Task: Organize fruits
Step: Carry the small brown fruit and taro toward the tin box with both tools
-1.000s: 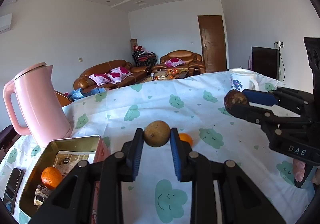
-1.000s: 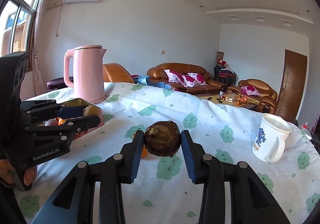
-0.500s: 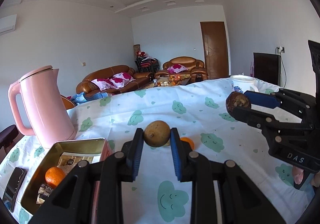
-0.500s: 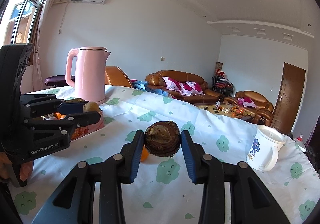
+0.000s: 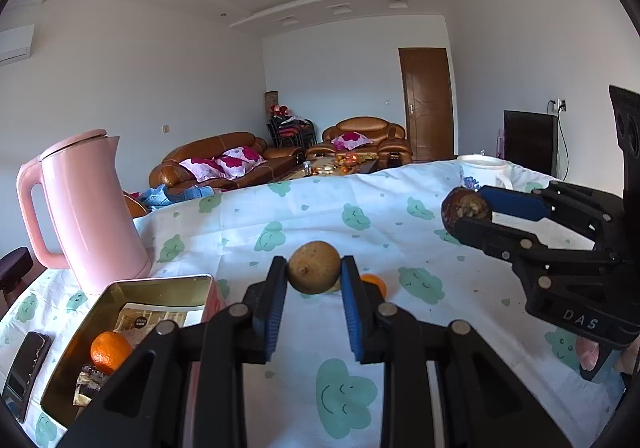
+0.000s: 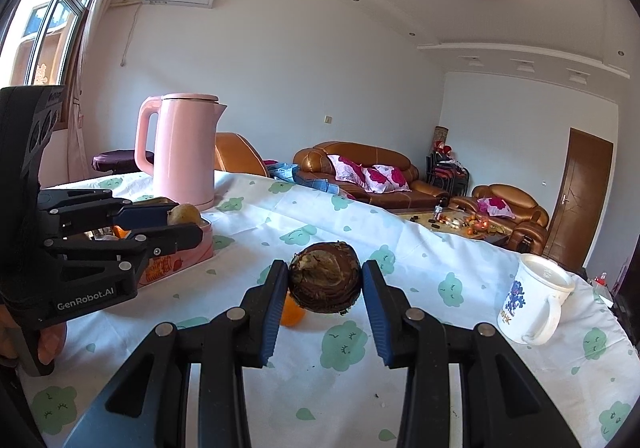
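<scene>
My left gripper [image 5: 314, 274] is shut on a small yellow-brown round fruit [image 5: 314, 267] and holds it above the table. It also shows in the right wrist view [image 6: 182, 221], close to the tin. My right gripper [image 6: 325, 282] is shut on a dark brown round fruit [image 6: 325, 278], also held above the table and seen at the right of the left wrist view [image 5: 466, 209]. An orange [image 5: 374, 284] lies on the tablecloth beyond both grippers. An open metal tin [image 5: 160, 288] at the left holds another orange [image 5: 110, 346] and some packets.
A pink kettle [image 5: 86, 207] stands behind the tin. A white mug [image 6: 536, 298] stands at the right. A dark phone [image 5: 28, 366] lies left of the tin. The table wears a white cloth [image 5: 344, 396] with green clouds. Sofas lie beyond the far edge.
Both grippers have risen and tilted up a little with their fruits still held. The fruits on the table and the tin have not moved.
</scene>
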`<action>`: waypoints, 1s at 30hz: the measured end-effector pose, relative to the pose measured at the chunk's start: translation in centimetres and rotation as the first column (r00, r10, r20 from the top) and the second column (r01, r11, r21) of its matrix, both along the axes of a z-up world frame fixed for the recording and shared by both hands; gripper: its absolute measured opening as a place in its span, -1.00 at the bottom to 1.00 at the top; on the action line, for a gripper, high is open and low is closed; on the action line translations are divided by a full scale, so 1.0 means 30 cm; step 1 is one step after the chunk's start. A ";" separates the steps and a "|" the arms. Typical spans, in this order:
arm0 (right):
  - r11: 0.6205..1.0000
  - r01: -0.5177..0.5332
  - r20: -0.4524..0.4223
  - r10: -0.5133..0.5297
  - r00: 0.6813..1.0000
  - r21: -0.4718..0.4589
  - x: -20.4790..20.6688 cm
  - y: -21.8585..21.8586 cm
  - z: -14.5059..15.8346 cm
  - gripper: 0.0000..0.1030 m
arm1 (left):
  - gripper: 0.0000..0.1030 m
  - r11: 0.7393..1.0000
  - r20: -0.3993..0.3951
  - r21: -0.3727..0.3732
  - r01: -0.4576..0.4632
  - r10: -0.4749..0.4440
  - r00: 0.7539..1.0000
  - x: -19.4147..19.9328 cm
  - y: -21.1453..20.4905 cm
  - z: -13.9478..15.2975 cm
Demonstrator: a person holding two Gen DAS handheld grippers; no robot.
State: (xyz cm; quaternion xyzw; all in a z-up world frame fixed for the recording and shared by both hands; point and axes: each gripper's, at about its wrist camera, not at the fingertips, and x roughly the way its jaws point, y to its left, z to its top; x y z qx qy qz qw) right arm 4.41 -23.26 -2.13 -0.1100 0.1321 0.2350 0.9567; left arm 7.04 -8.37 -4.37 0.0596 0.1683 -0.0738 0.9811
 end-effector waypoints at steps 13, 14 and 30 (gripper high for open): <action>0.999 -0.050 -0.002 0.050 0.999 -0.018 -0.003 0.102 0.045 -0.22 | -0.45 0.999 0.006 -0.041 -0.018 0.018 1.000 -0.025 0.078 0.020; 0.998 -0.054 -0.002 0.054 0.999 -0.018 -0.003 0.109 0.048 -0.22 | -0.45 0.999 0.007 -0.044 -0.021 0.021 1.000 -0.028 0.086 0.022; 0.991 -0.130 -0.005 0.130 0.991 -0.033 0.013 0.245 0.082 -0.22 | -0.45 0.991 -0.016 -0.080 -0.103 0.102 0.995 -0.037 0.232 0.022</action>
